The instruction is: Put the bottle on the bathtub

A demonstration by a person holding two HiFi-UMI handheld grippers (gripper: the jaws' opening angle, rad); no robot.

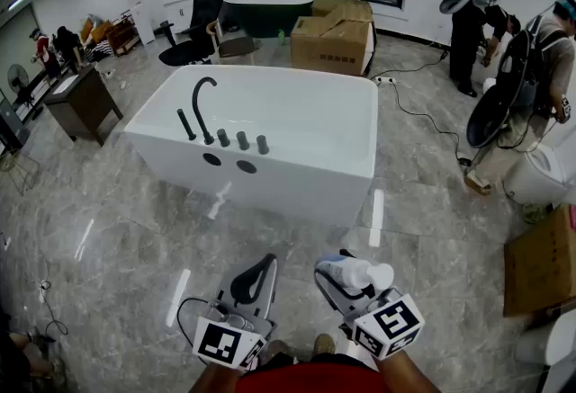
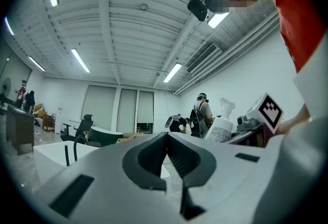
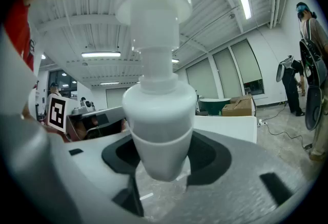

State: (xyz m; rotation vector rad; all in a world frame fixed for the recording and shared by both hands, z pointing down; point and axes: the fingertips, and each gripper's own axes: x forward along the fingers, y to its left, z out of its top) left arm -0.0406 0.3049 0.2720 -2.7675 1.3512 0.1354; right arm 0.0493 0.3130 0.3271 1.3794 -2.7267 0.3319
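A white bathtub (image 1: pixel 270 126) with a black faucet (image 1: pixel 200 108) on its near rim stands in the middle of the head view. Short of it, over the grey floor, my right gripper (image 1: pixel 349 279) is shut on a white pump bottle (image 1: pixel 357 272). In the right gripper view the bottle (image 3: pixel 156 115) stands upright between the jaws, pump head up, with the bathtub (image 3: pixel 225 125) behind it. My left gripper (image 1: pixel 254 279) is beside it, shut and empty. In the left gripper view its jaws (image 2: pixel 166 140) meet, and the bottle (image 2: pixel 221 126) shows at the right.
Cardboard boxes (image 1: pixel 333 36), a black office chair (image 1: pixel 193 40) and a dark tub (image 1: pixel 261 9) stand behind the bathtub. Two persons (image 1: pixel 477 31) work at the right beside a white fixture (image 1: pixel 540 175) and flat cardboard (image 1: pixel 540 261). A wooden table (image 1: pixel 83 99) is at the left.
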